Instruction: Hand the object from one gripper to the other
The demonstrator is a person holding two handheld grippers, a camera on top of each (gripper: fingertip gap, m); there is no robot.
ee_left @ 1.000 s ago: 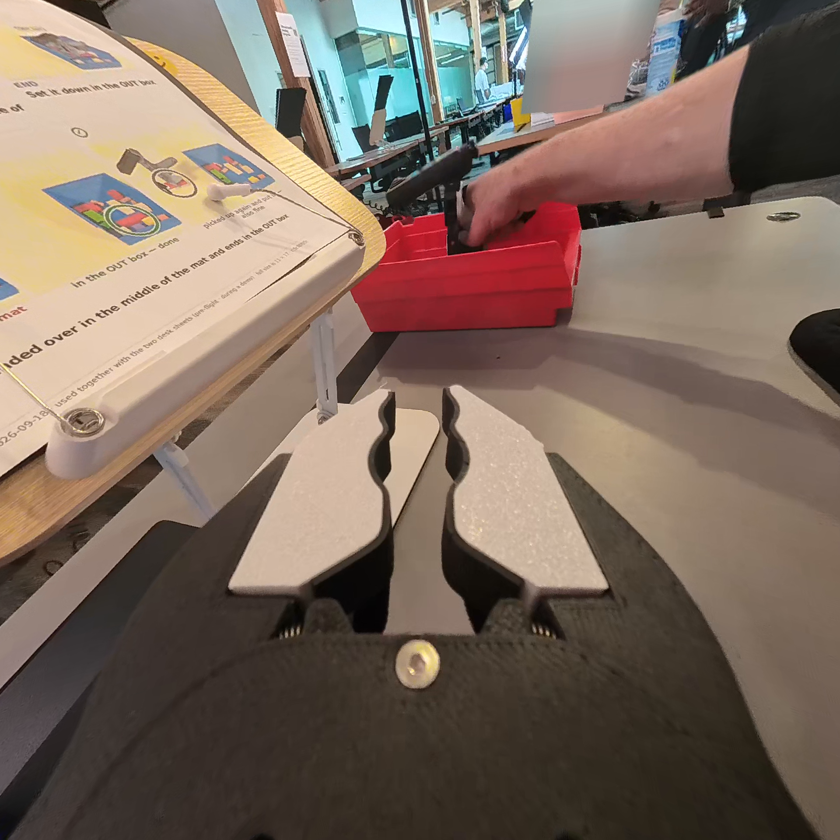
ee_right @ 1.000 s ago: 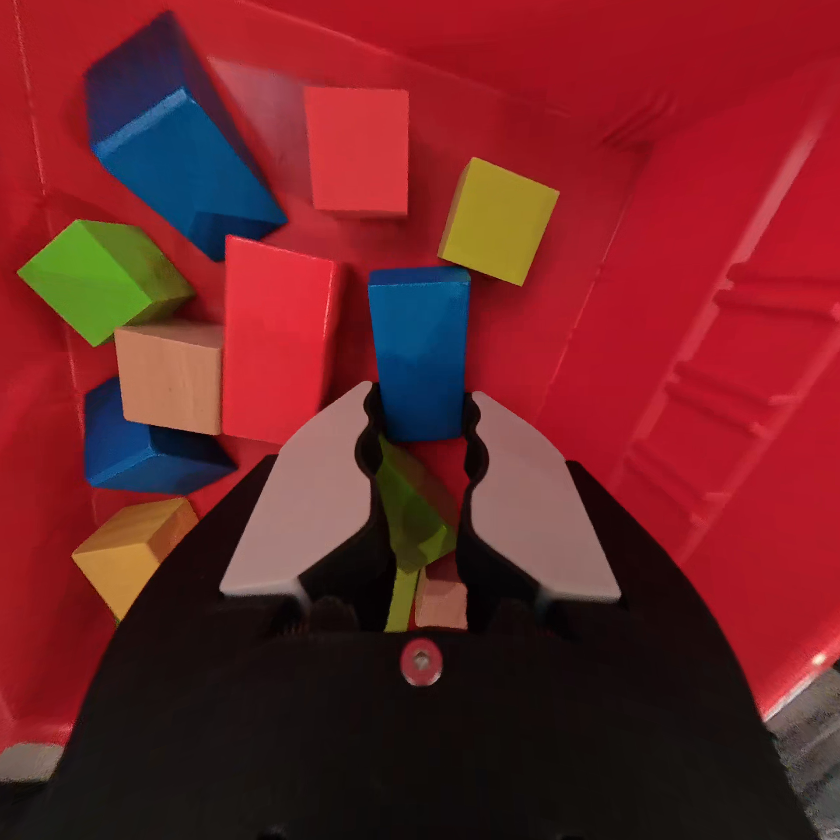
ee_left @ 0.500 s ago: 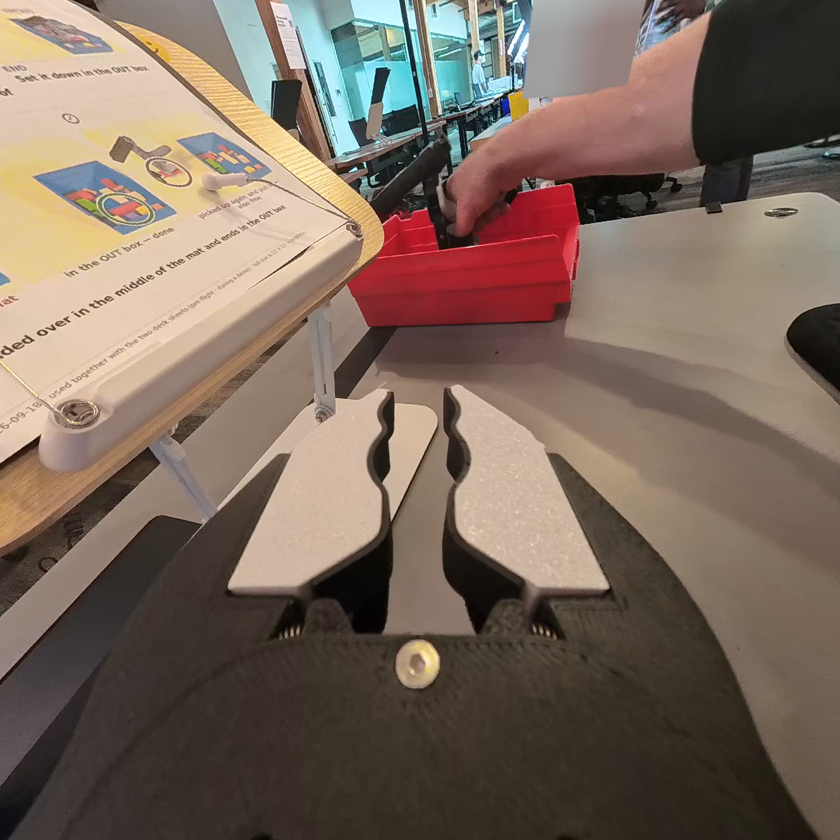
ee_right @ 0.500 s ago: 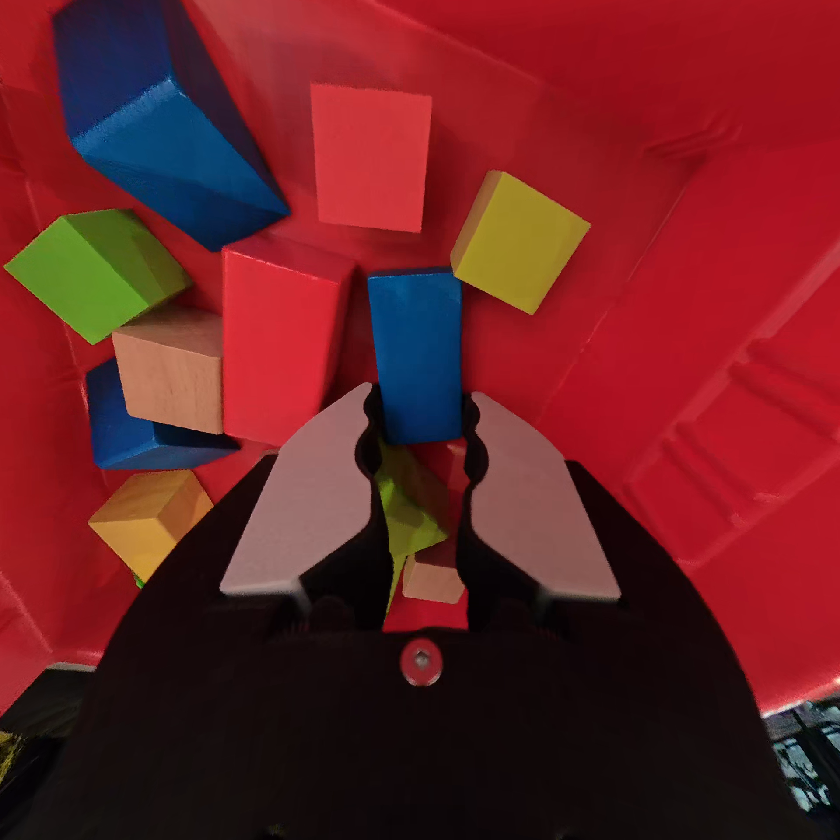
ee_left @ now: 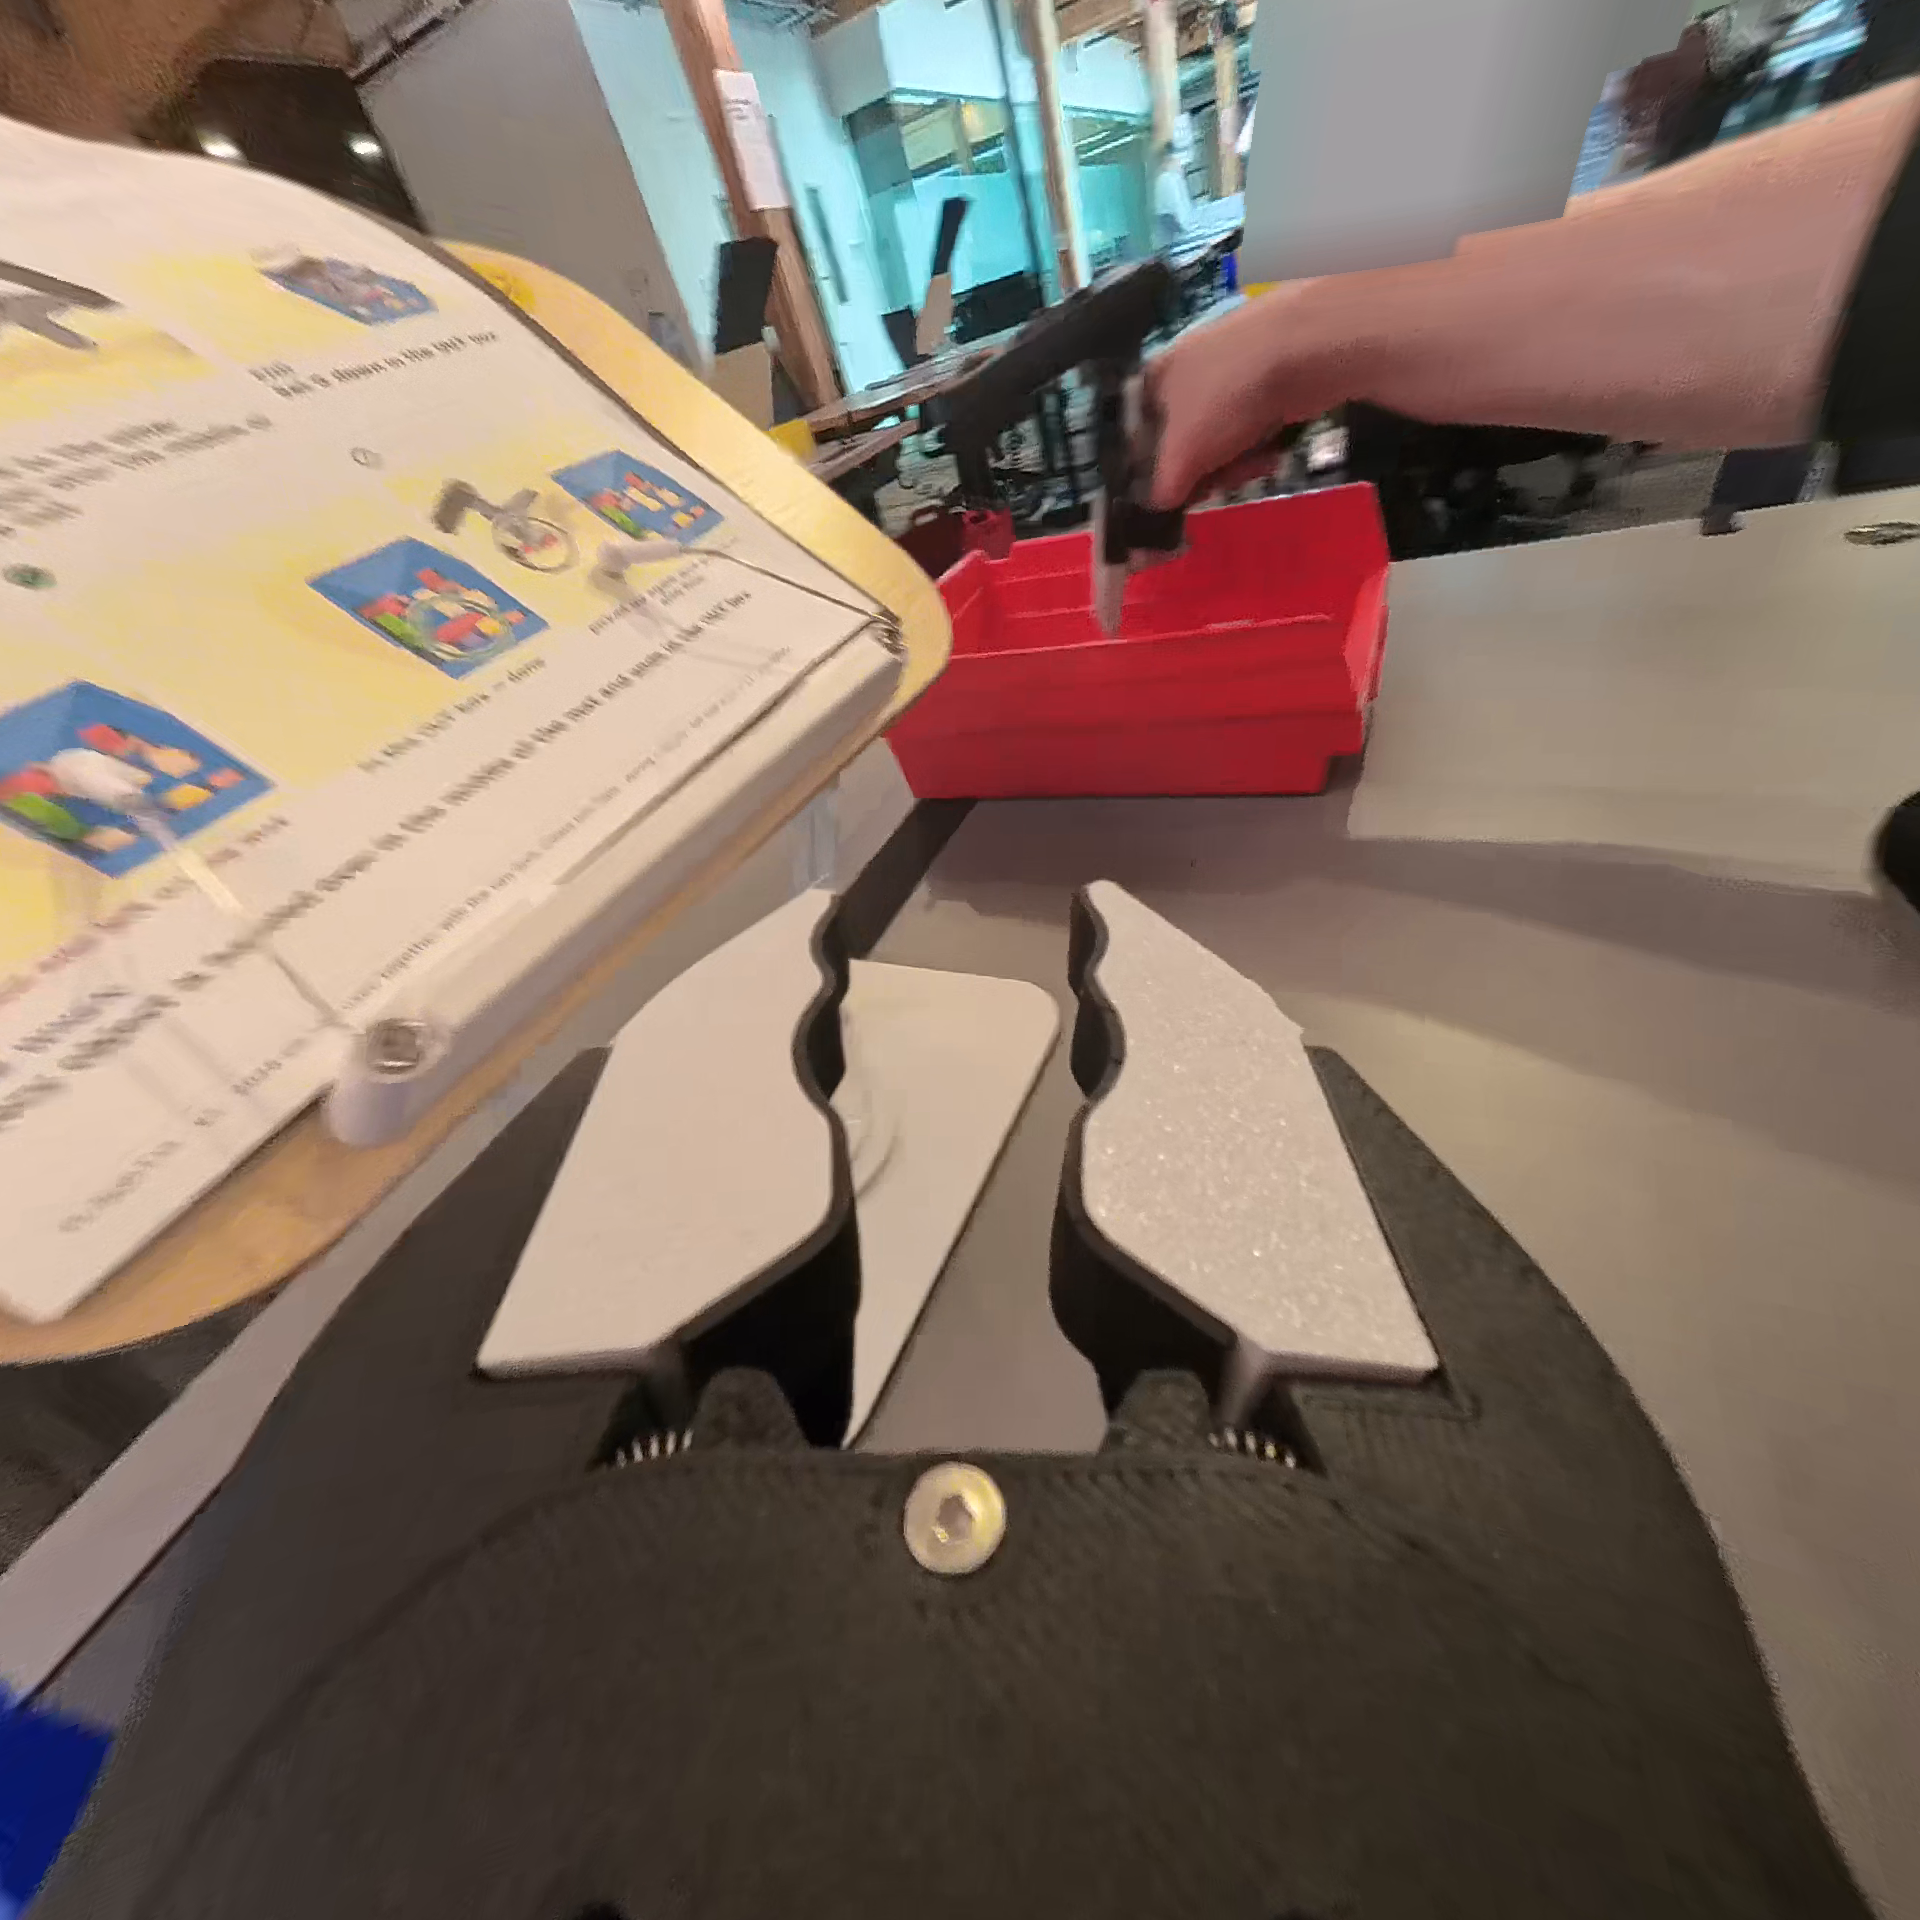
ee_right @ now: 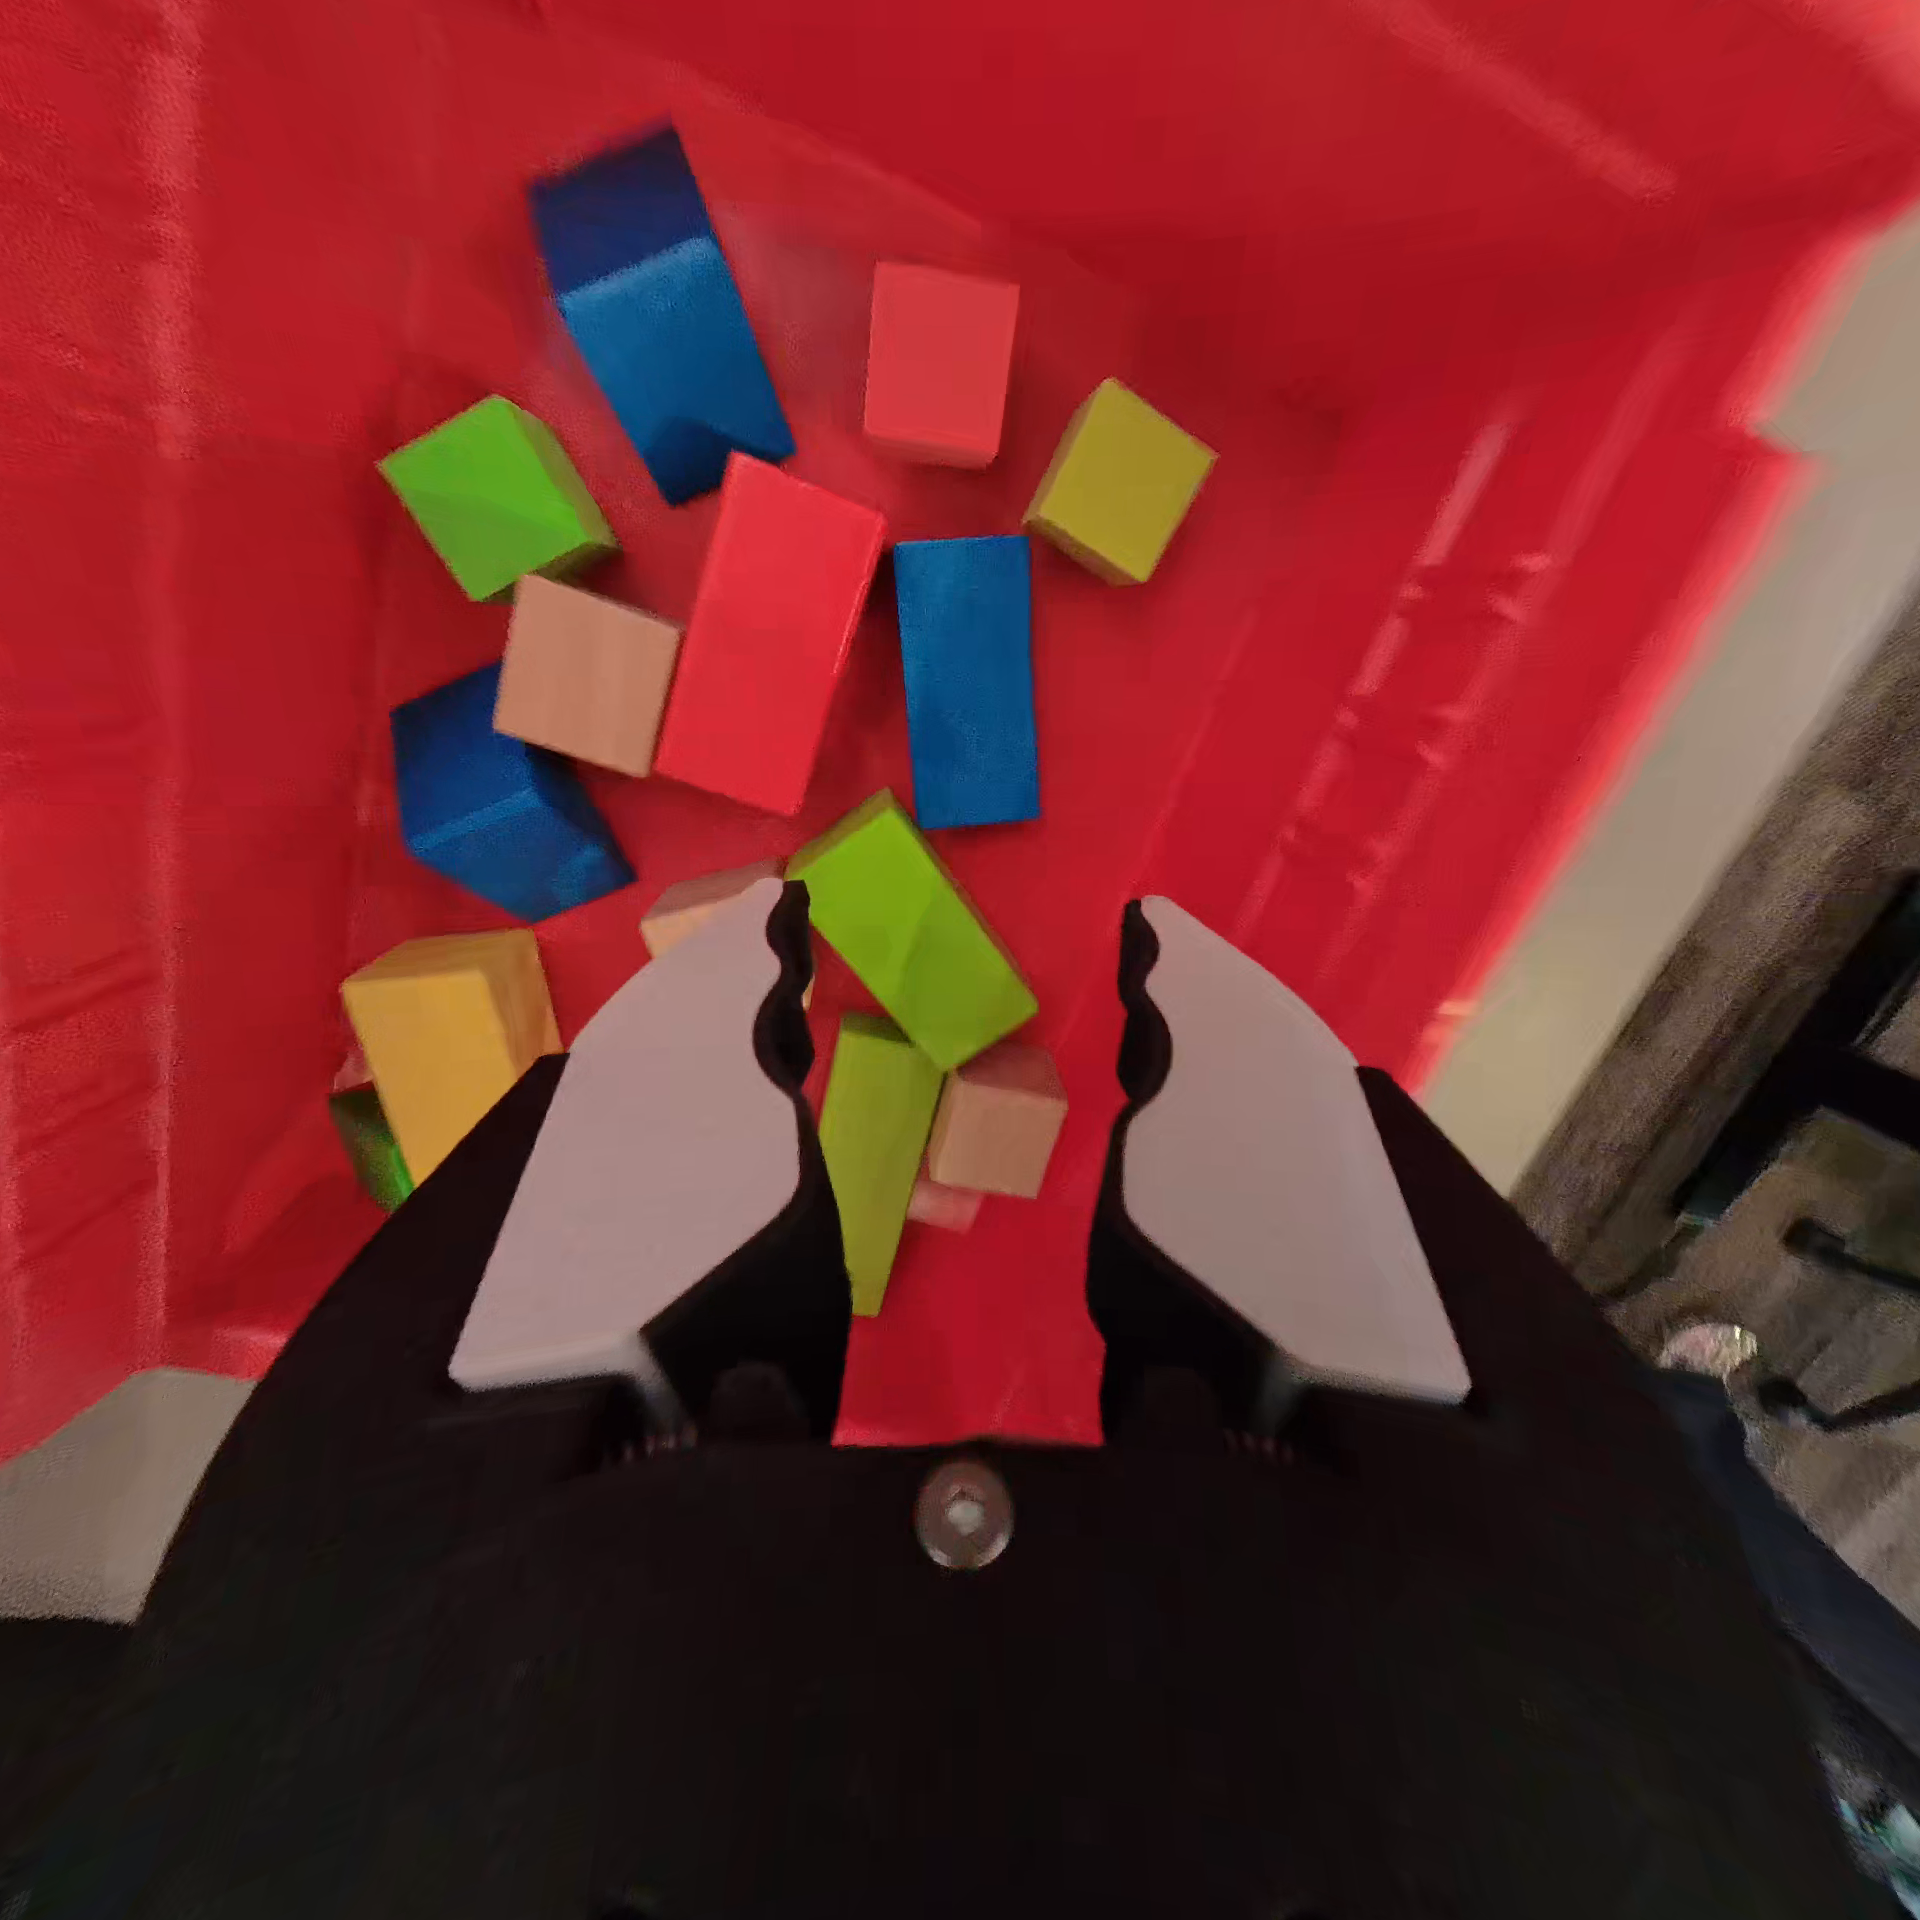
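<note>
My right gripper is open and empty above the red bin. Several coloured wooden blocks lie on the bin's floor. A blue block lies beyond my fingertips, apart from them. A green block lies below the gap between the jaws, and neither pad presses on it. In the left wrist view a hand holds the right gripper at the rim of the red bin, with nothing in it. My left gripper is open and empty, low over the grey table.
An instruction board on a wooden stand leans over the table's left side; its white foot plate lies under my left jaws. A dark mat sits at the right edge. A person's forearm reaches across to the bin.
My right gripper has opened wide and risen away from the blocks; the blue block that stood between its fingertips stays in the bin. My left jaws have opened wider.
</note>
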